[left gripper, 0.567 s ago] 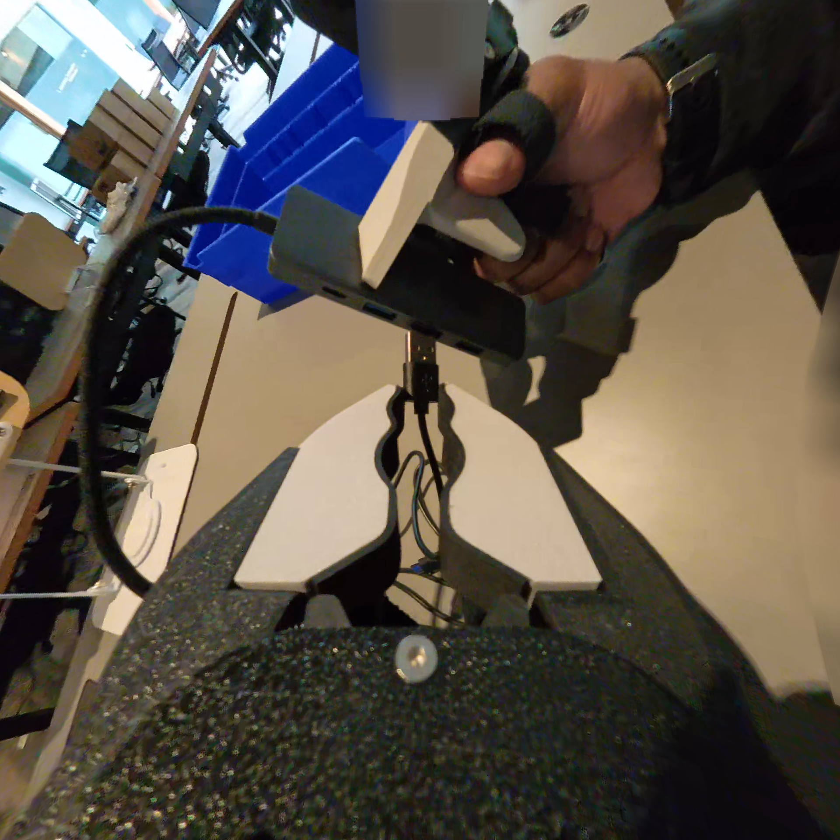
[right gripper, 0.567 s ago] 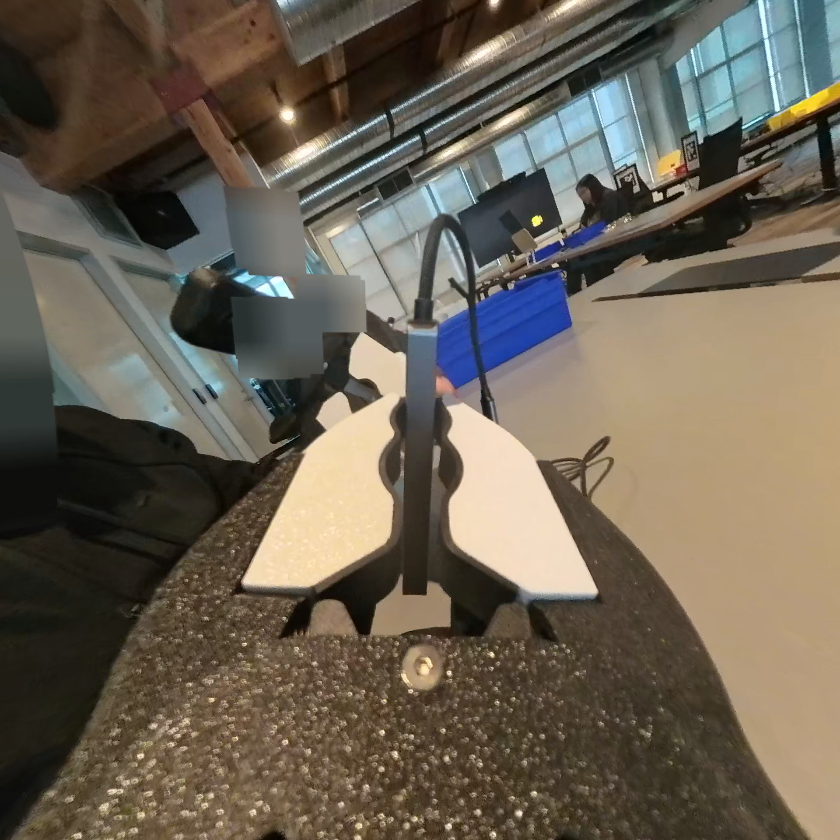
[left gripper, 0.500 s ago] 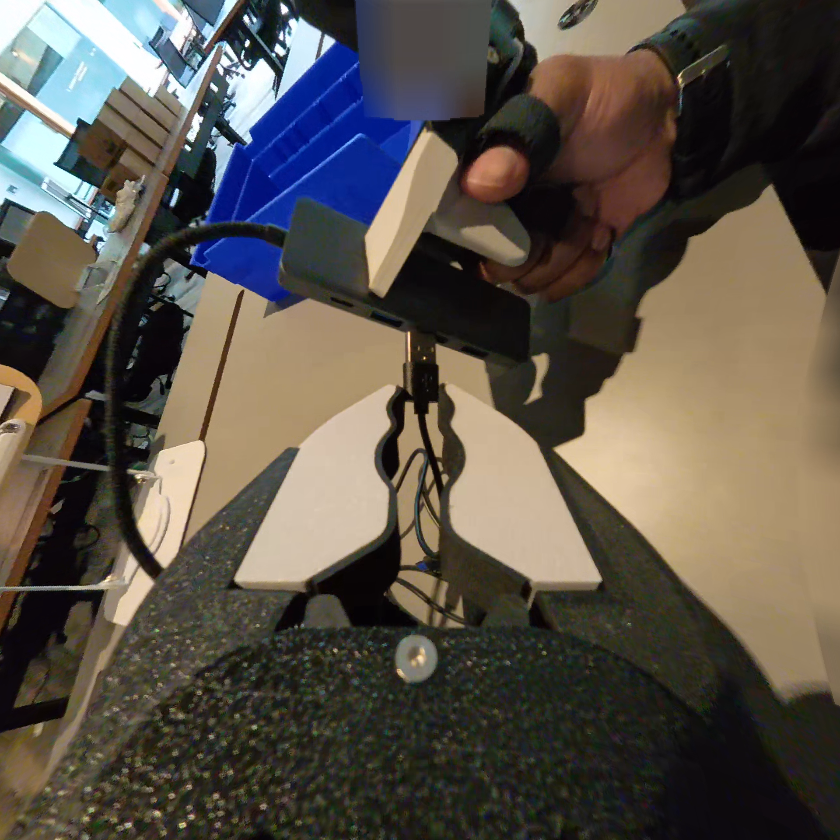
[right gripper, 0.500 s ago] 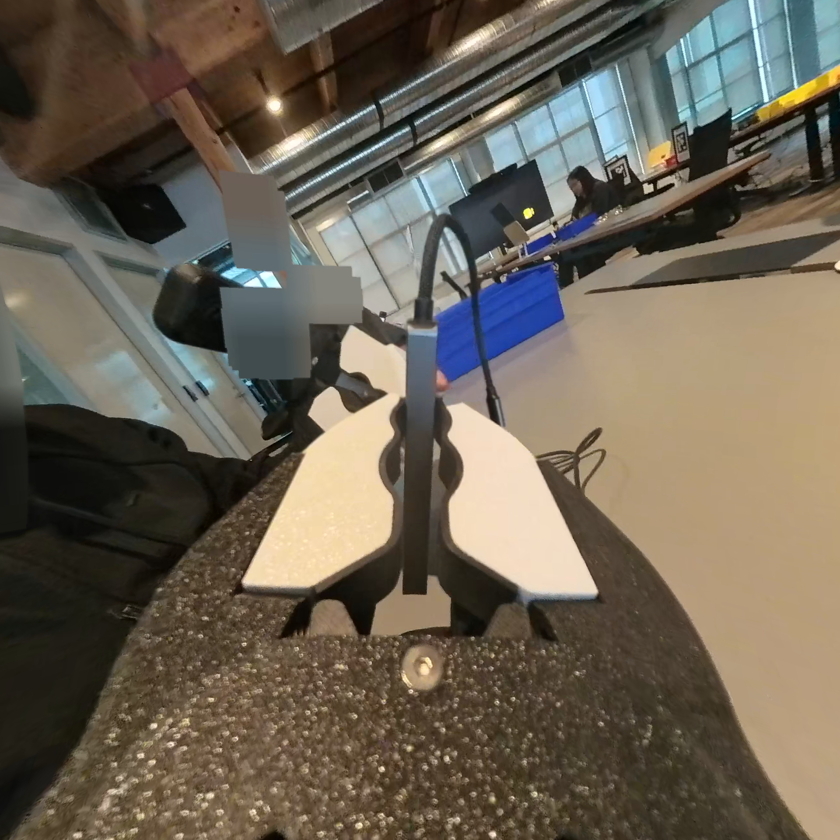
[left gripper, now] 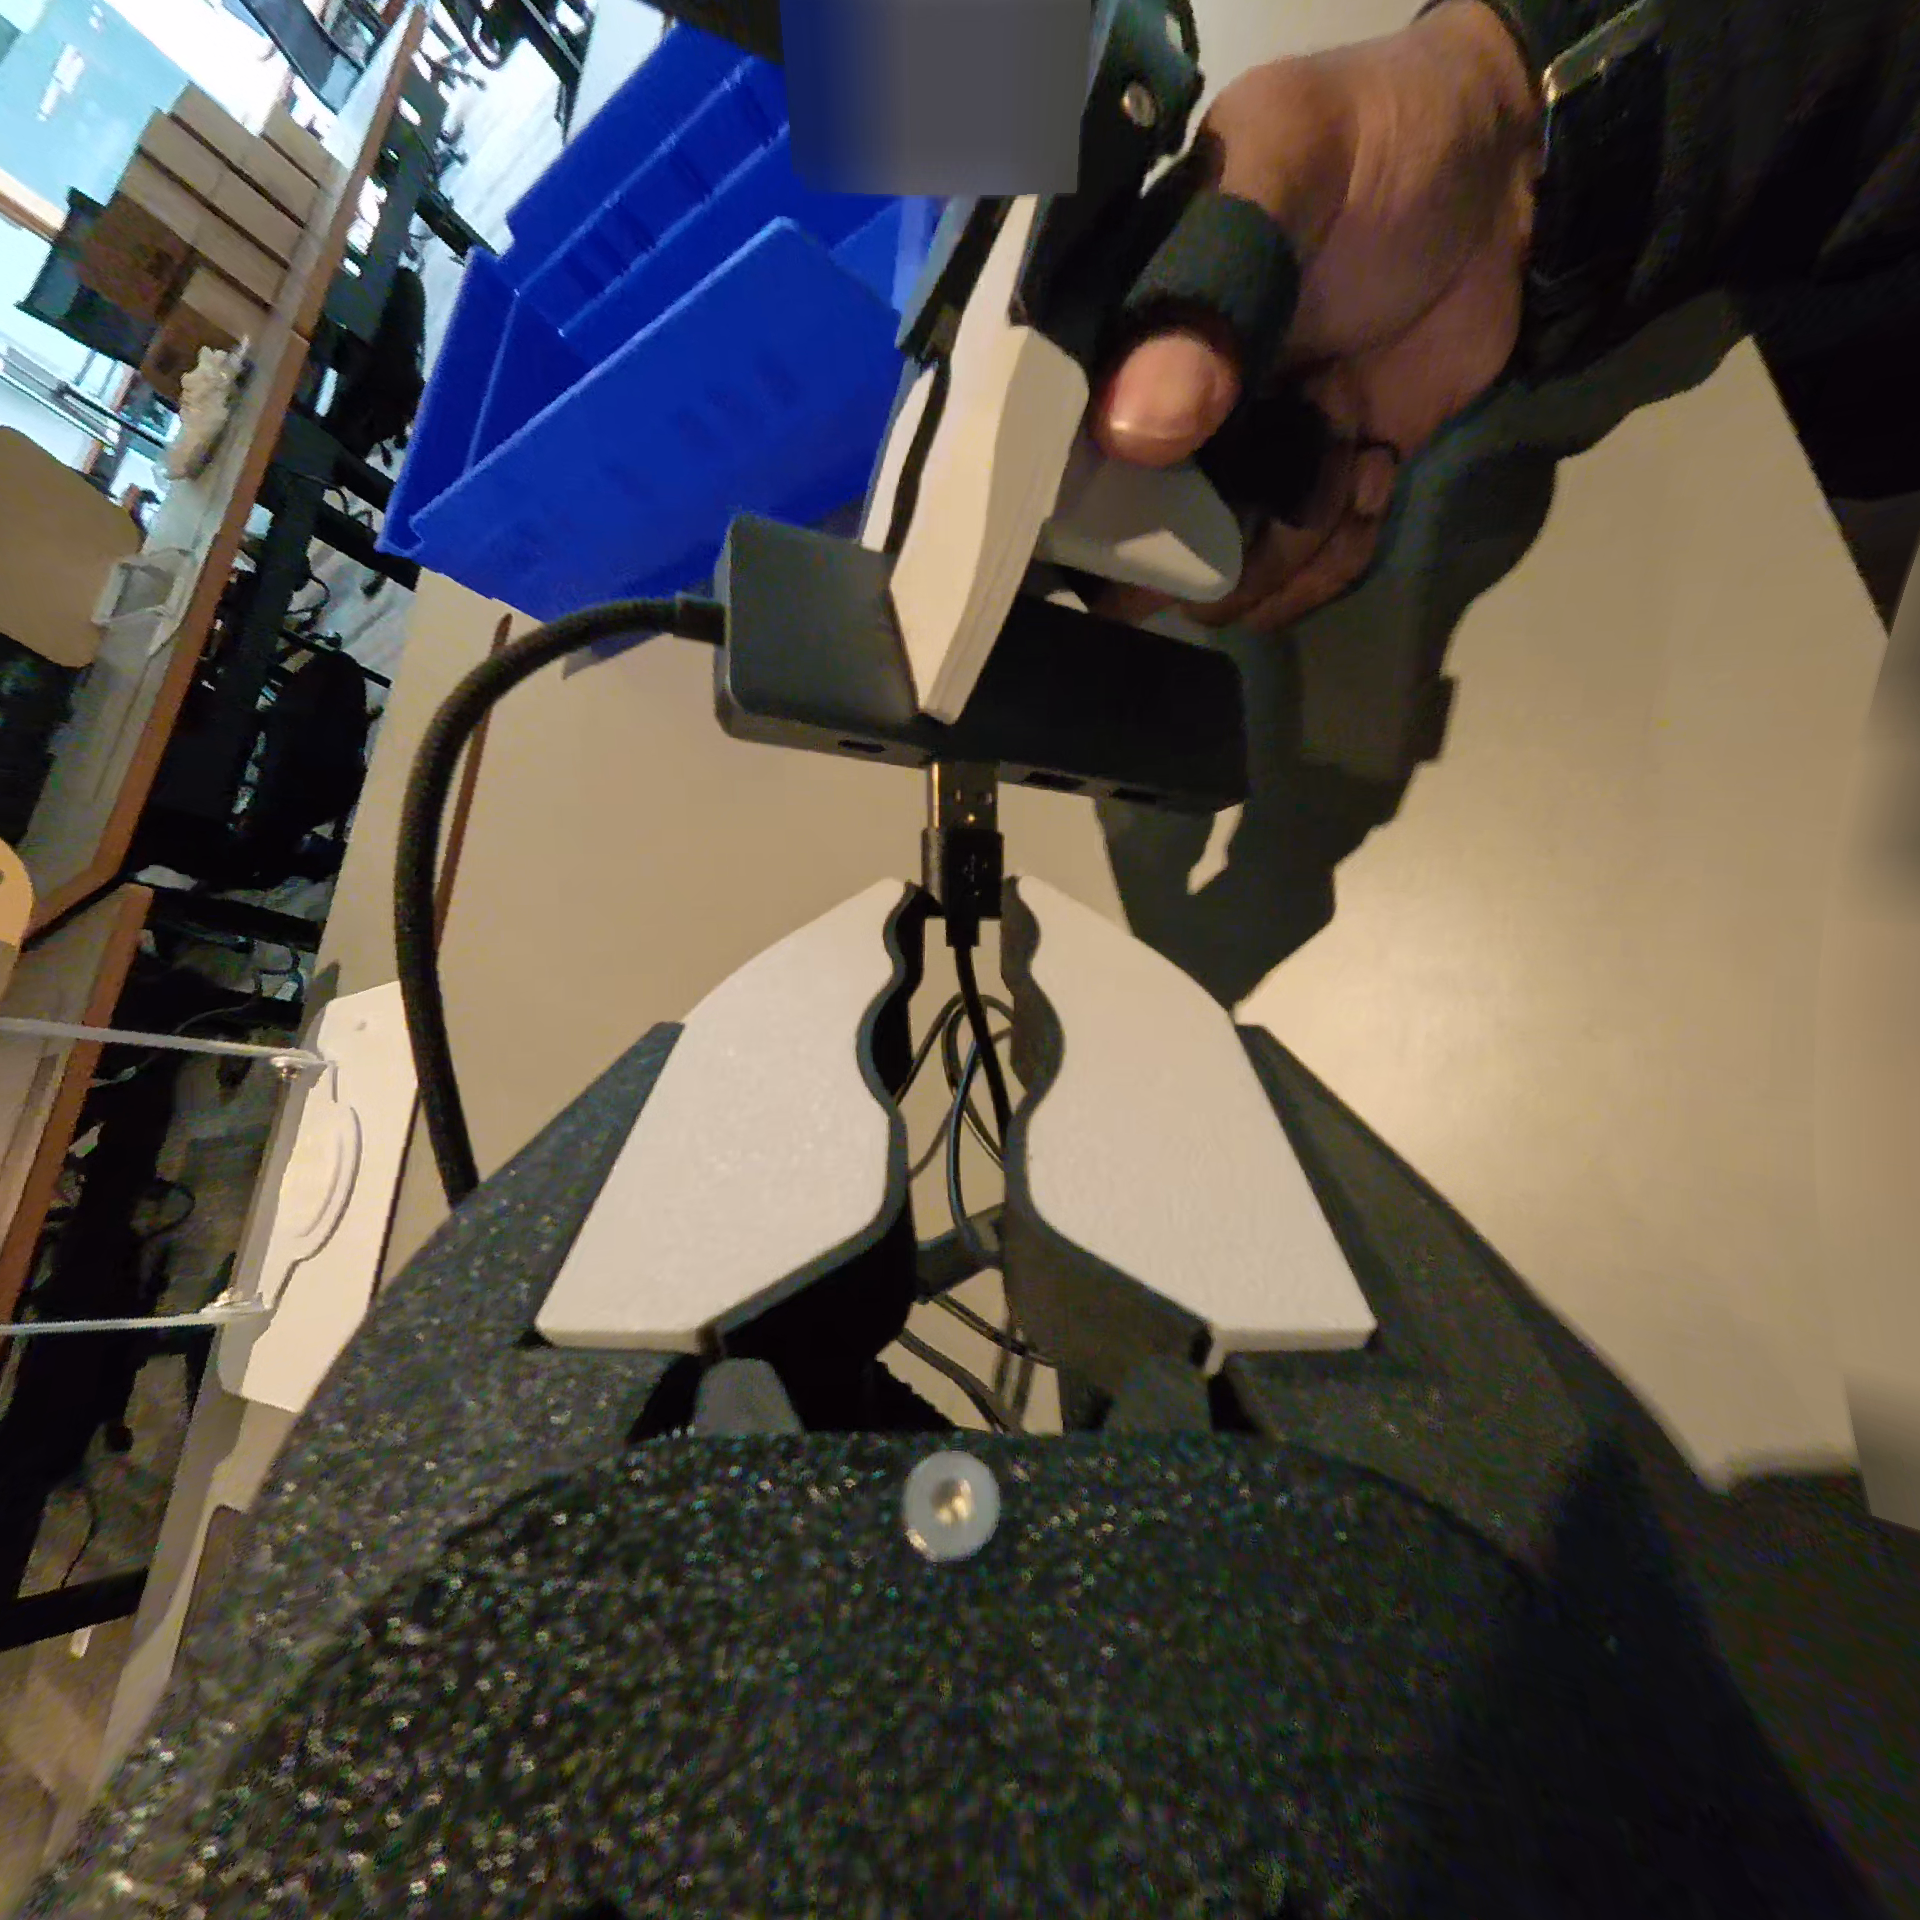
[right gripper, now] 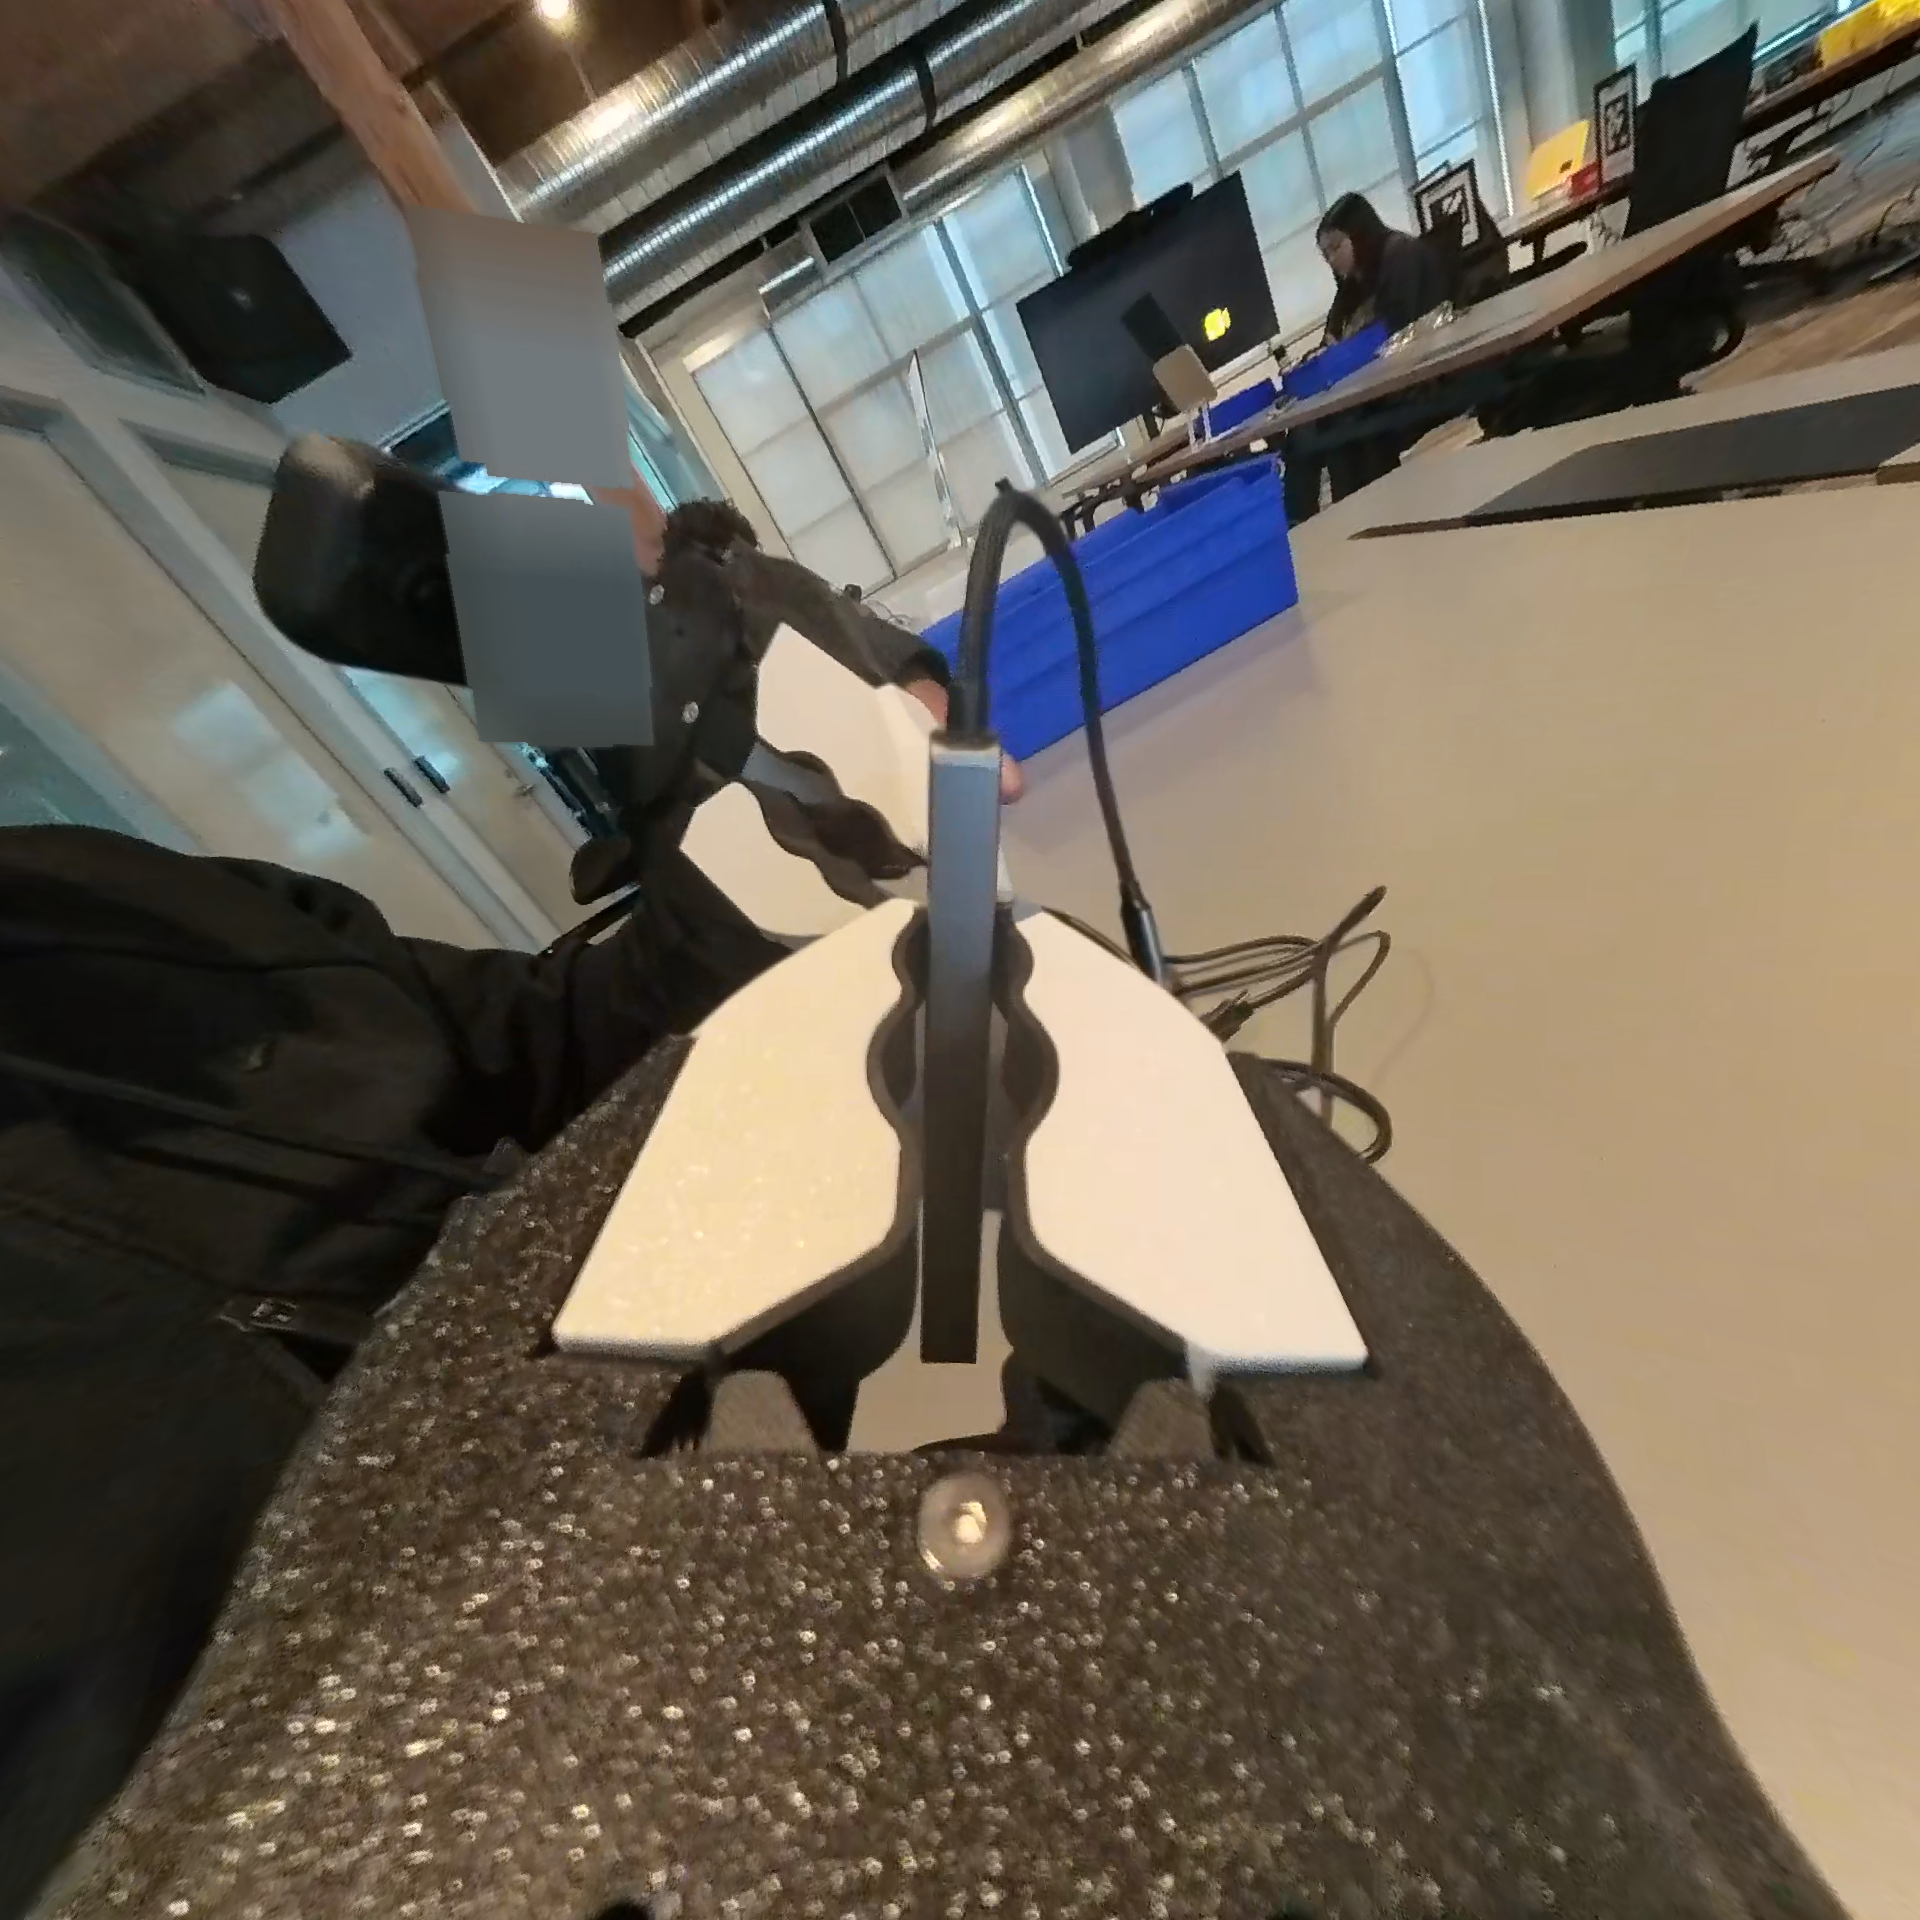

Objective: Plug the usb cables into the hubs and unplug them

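While the left wrist view shows the USB plug point(left gripper: 964, 831) with its metal tip at a port on the hub point(left gripper: 1091, 717), the right wrist view only gets the hub edge-on, plug hidden. Left gripper point(left gripper: 961, 899) is clamped on the plug body, pointing up at the hub's port edge; right gripper point(right gripper: 961, 925) is clenched on the hub, held clear of the table point(right gripper: 1558, 831), person's hand point(left gripper: 1351, 260) wrapped round its handle. Braided hub cable point(left gripper: 436, 883) loops off its end; USB symbol on the plug, no other legible txt.

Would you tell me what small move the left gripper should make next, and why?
Probably push the USB plug straight on into the hub. The left gripper pinches it, its metal tip sits at a port, much metal still shows, and the right gripper clamps the hub.
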### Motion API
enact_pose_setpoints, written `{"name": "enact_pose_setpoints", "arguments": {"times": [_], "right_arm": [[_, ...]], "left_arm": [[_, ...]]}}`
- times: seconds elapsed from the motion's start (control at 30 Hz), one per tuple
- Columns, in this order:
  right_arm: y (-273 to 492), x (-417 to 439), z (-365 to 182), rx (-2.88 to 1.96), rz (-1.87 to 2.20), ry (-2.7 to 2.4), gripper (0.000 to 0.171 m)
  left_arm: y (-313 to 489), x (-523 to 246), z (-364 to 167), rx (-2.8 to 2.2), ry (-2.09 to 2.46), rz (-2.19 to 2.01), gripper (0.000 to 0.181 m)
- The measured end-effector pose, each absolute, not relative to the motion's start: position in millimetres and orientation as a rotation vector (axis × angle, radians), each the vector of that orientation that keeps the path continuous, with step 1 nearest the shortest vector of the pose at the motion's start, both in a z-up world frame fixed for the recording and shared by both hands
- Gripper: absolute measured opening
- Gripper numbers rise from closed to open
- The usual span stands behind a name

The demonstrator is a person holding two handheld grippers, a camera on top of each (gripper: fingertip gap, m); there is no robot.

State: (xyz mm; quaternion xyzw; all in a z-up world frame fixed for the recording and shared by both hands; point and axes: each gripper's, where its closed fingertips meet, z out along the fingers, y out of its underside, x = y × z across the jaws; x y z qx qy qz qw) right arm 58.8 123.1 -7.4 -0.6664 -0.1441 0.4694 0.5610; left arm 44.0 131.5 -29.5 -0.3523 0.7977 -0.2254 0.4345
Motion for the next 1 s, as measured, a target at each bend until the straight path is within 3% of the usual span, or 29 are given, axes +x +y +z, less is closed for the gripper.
{"name": "enact_pose_setpoints", "arguments": {"times": [0.03, 1.0], "right_arm": [[124, 58, -9, -1.58, 1.105, -0.34, 0.012], [133, 65, -30, -1.701, 1.041, -0.27, 0.012]], "left_arm": [[132, 44, -30, -0.879, 1.992, -0.556, 0.014], [133, 49, -44, -0.907, 1.97, -0.611, 0.013]]}}
